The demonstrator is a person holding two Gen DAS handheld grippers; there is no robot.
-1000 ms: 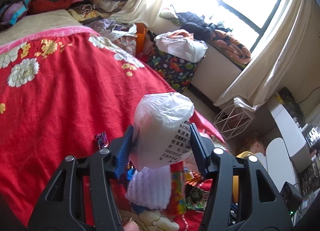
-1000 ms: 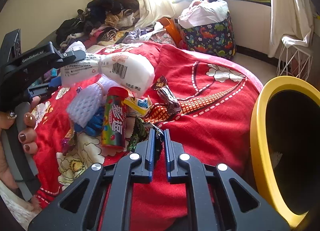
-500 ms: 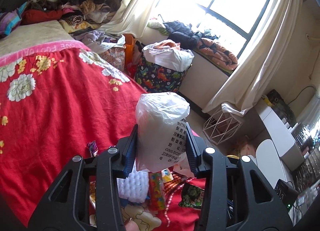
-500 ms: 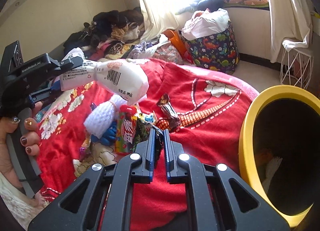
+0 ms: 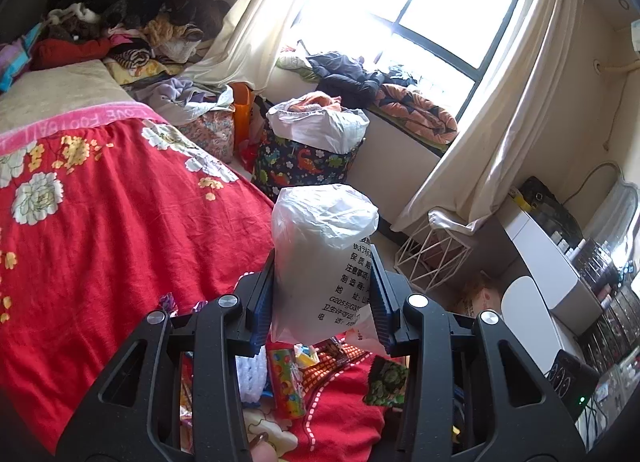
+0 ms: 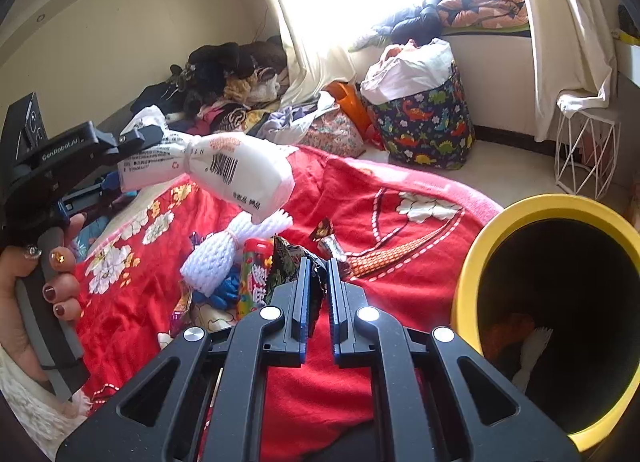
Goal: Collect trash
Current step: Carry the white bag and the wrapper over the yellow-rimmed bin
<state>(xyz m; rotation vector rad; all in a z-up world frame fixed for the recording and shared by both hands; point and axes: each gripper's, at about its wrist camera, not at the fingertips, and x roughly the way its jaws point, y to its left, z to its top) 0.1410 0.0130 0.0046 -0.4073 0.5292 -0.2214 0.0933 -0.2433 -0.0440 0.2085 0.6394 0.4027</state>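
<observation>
The left hand-held gripper (image 5: 322, 294) clamps a white plastic bag (image 5: 320, 258) above the red bedspread (image 5: 100, 230). The right hand-held gripper (image 6: 318, 294), nearly closed, pinches a dark wrapper (image 6: 294, 266); the yellow bin (image 6: 520, 206) sits at three o'clock.
</observation>
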